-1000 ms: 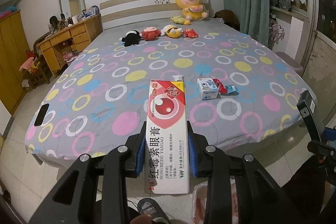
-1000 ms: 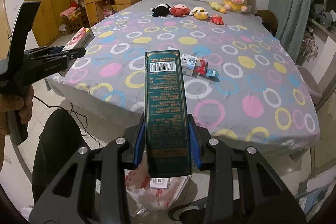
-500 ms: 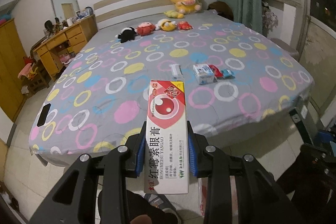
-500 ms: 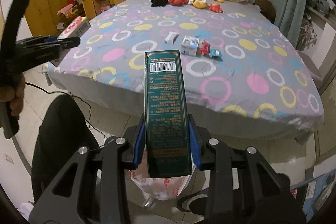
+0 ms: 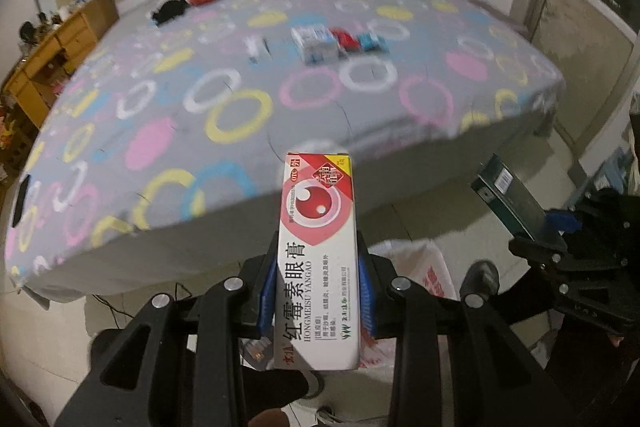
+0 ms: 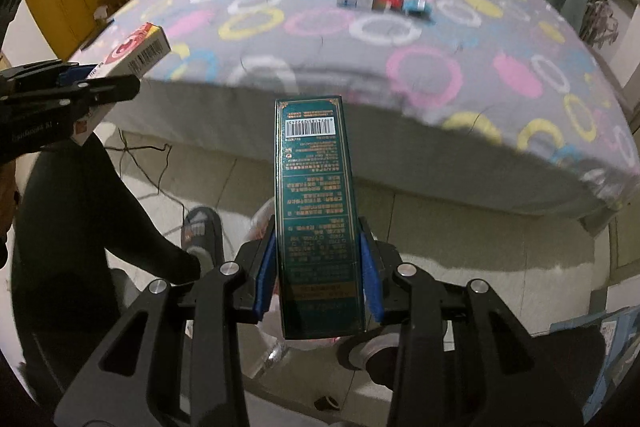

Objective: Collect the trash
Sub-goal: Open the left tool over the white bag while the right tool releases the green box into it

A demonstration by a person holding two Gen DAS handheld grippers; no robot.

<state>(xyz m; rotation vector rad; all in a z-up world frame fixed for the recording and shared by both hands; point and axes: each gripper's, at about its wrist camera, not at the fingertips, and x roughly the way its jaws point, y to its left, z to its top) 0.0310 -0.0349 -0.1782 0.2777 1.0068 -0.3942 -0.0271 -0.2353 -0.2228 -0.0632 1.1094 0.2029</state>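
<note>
Left gripper (image 5: 318, 287) fingers pinch red-white box (image 5: 318, 259); right gripper (image 6: 318, 267) fingers pinch green box (image 6: 316, 211); both over plastic bag (image 5: 416, 267) on floor near bed (image 5: 240, 99); centre over bag mouth before spreading fingers

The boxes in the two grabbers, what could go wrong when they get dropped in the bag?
1. The white plastic bag on the floor looks floppy and lies mostly hidden under the grippers, so a box may miss it.
2. The red-and-white ointment box and dark green box are long; one could catch on the rim.
3. A slippered foot stands close beside the bag and might get hit.
</note>
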